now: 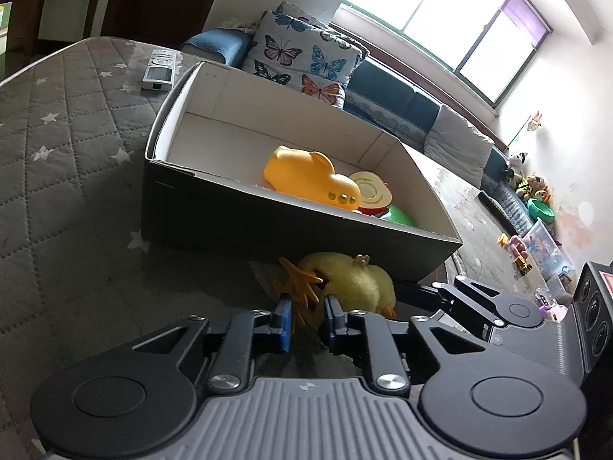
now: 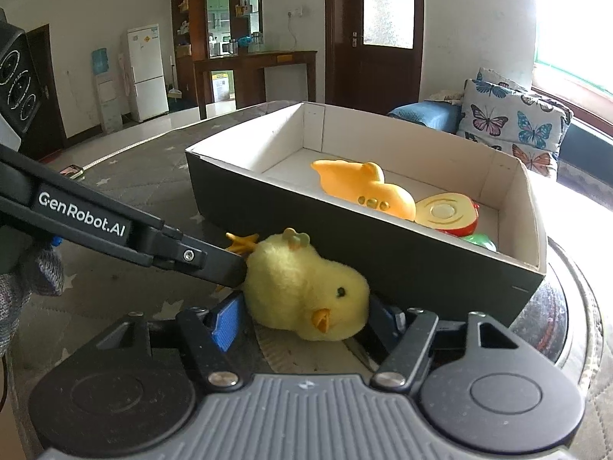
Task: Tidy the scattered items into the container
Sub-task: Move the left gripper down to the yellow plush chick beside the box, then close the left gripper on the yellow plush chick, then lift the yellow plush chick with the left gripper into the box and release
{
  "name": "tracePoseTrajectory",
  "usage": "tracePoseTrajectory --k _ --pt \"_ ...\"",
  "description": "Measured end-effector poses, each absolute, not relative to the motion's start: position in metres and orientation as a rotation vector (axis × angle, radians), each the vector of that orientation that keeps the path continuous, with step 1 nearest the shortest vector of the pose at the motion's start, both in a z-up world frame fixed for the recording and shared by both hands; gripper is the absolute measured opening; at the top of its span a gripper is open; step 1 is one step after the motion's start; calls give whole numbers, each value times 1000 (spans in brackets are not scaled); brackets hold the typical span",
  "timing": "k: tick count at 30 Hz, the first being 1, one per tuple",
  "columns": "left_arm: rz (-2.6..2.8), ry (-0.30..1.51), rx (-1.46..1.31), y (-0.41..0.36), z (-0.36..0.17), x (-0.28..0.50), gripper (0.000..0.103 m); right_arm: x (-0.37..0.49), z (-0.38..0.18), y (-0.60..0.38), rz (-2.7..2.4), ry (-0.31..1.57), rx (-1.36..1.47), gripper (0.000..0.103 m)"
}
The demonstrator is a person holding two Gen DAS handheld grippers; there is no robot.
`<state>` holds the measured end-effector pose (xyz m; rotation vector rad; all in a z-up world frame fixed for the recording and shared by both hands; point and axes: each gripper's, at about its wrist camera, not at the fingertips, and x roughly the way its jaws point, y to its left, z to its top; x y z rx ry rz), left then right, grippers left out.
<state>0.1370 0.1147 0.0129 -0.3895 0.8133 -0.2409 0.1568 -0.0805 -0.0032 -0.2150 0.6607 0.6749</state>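
Note:
A yellow plush chick [image 2: 302,291] lies on its side on the grey quilted surface, against the near wall of the dark cardboard box [image 2: 345,237]. My left gripper [image 1: 306,322] is shut on the chick's orange feet [image 1: 300,281]. My right gripper [image 2: 302,326] has its blue pads on both sides of the chick's head; I cannot tell if they press it. The box [image 1: 245,222] holds a yellow rubber toy [image 1: 306,176], a red apple half [image 1: 371,191] and a green item [image 1: 398,216].
A white remote [image 1: 159,71] lies on the quilt [image 1: 57,153] beyond the box. A butterfly-print pillow [image 1: 306,57] and a dark sofa stand behind. Toys and a plastic bin [image 1: 544,245] sit on the floor at right.

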Motion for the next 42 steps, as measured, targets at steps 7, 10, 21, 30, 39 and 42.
tracePoseTrajectory --k 7,10,21,30,39,42 --pt "-241 807 -383 114 14 134 14 152 -2 -79 663 651 -216 66" --pt "-260 799 -384 113 19 129 10 147 3 -80 665 639 -209 65" --pt "-284 793 -409 114 24 120 9 132 10 -82 658 622 -213 64" --pt "-319 743 -392 108 45 111 9 118 29 -93 649 564 -189 62" --pt "-363 643 -375 99 86 126 9 128 65 -103 603 450 -178 61" --pt "-359 610 -353 95 99 142 9 136 78 -104 584 413 -174 61"
